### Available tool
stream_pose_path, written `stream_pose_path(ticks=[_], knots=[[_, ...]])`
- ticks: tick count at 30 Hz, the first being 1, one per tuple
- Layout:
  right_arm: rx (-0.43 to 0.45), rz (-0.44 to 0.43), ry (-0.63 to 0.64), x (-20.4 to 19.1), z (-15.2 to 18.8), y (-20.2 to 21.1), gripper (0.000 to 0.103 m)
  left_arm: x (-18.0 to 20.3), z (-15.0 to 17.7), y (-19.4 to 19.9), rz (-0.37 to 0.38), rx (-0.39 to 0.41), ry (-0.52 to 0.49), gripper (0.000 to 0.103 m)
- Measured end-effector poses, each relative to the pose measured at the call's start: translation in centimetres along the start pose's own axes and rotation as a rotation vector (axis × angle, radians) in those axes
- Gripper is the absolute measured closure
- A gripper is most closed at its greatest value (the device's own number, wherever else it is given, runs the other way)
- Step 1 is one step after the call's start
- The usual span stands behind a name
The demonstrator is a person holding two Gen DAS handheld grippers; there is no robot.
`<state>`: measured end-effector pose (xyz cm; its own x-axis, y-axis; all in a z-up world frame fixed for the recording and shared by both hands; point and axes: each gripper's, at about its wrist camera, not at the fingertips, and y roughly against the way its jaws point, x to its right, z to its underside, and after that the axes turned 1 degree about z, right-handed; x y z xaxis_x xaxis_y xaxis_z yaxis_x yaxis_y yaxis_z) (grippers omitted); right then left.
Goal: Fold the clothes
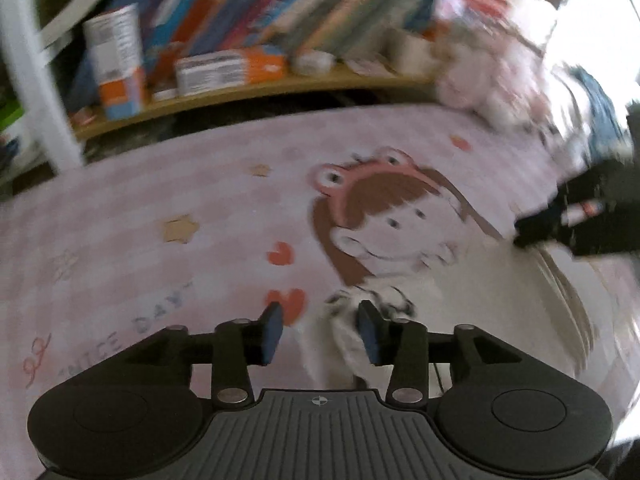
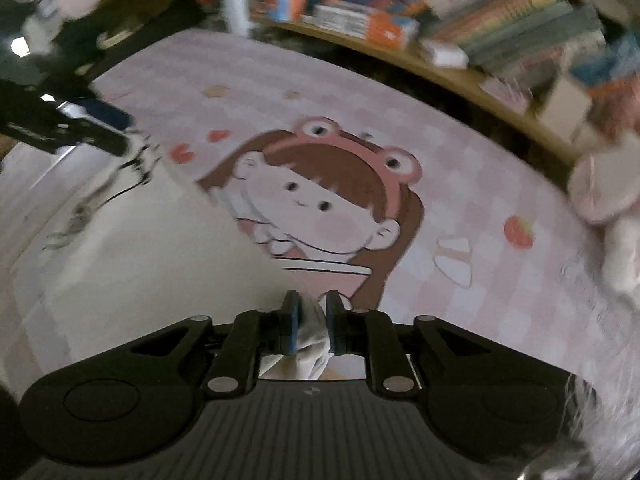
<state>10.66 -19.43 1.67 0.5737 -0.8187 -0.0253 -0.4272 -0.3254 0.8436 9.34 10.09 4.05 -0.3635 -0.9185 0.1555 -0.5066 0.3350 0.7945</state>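
Left gripper (image 1: 320, 330): mine, in my left hand, pointing steeply down at the bed. Its blue pads stand moderately apart. A crumpled bit of white cloth with dark print sits between them, nearer the right pad, but neither pad presses on it.

White garment (image 1: 460, 312): the clothing I am folding. It lies mostly spread on the pink cartoon bedsheet (image 1: 160, 200), covering the lower part of the printed girl. Both views are motion-blurred, so I cannot trace its edges exactly.

Risk on the left: with the pads off the cloth, that corner is free. If it drops short or bunches, the fold line will be crooked, and one side of the garment ends up slack.

Right gripper (image 2: 311, 322): mine, in my right hand, also angled down. Its pads are narrow and pinch a twisted wad of white fabric, which bulges between them.

Risk on the right: this side holds while the left does not. Any pull now would drag the garment sideways across the sheet and undo the fold. Letting go too high would let the wad flop open.

Bedsheet risk: the sheet is soft and close under both tips. A low regrasp could catch sheet together with garment.

Plush toys (image 2: 608, 200): pale, fuzzy, at the far right edge of the bed, near the garment's side. A wide swing could brush them.

Bookshelf (image 2: 480, 20): behind the bed, well apart, no hazard I can judge.
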Motion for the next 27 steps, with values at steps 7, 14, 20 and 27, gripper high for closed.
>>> stream_pose_path(ticks=[7,14,20,27], knots=[[0.164,0.029,-0.463,3.2,3.9,1.9,0.084,-3.0,5.1,3.0,0.177,0.215,0.377,0.062],[0.213,-0.093,-0.662,-1.0,7.9,6.7,0.078,-1.1,9.6,3.0,0.196,0.231,0.445,0.063],[0.132,-0.073,-0.742,-3.3,9.7,4.8,0.097,-1.2,10.1,1.7,0.197,0.21,0.454,0.067],[0.13,-0.026,-0.747,-3.5,10.1,3.6,0.101,0.4,9.0,1.3,0.274,0.224,0.464,0.074]])
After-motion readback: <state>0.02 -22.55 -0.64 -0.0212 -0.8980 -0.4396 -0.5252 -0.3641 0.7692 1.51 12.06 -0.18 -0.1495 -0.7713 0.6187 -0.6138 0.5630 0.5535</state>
